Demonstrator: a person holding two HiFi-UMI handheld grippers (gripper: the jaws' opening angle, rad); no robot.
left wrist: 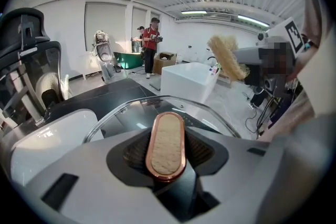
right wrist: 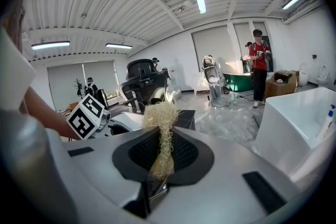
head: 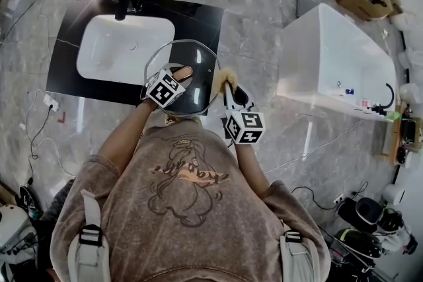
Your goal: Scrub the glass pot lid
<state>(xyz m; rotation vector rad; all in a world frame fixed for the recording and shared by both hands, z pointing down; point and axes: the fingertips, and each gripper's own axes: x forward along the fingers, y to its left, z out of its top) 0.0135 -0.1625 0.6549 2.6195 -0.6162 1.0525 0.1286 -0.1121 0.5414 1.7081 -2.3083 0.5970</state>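
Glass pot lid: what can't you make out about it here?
Left gripper view: near half of the glass pot lid, hidden behind the left gripper clamped on its handle.
Right gripper view: the lid cannot be picked out past the scrubber.
Head view: dirt on the glass, too small.

Our left gripper (head: 178,77) clamps its fingers on the handle (head: 184,71) of the glass lid (head: 201,57), above the black table (head: 205,18). Just right of those fingers, our right gripper (head: 229,89) pinches a straw-coloured scrubber (head: 221,78) at the lid's rim. A white basin (head: 122,46) lies beyond the fingers.
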